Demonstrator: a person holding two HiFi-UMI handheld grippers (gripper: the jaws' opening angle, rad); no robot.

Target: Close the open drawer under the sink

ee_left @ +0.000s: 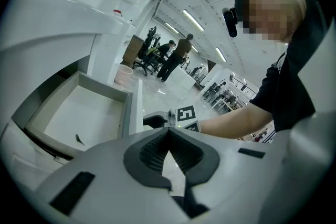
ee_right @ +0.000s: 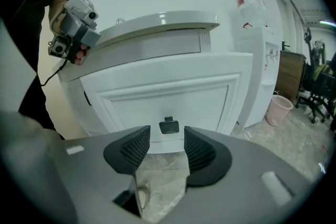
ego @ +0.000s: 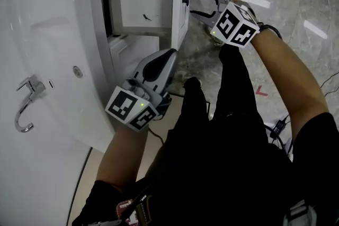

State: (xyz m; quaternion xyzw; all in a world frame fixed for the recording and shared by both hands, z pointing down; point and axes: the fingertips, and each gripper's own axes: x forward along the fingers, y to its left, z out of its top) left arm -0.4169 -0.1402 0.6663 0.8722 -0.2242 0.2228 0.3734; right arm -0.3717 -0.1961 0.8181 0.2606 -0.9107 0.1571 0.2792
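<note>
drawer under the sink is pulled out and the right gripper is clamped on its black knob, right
Not quite: the right gripper is not clamped on the knob. The right gripper view shows its jaws apart, the knob in line with the gap and neither pad touching it. The drawer is pulled out.

Right gripper [ee_right: 167,142]: jaws wide apart, nothing gripped, pads bare. The white panelled drawer front [ee_right: 168,94] fills the middle. Its dark square knob [ee_right: 168,126] sits low on the front and shows in the gap between the jaw tips. Sink counter [ee_right: 163,21] is above the front. Left gripper [ee_right: 73,23] is up left of the front, in a hand. Pink wastebasket [ee_right: 279,109] is on the marble floor [ee_right: 294,149], right of the front.
</note>
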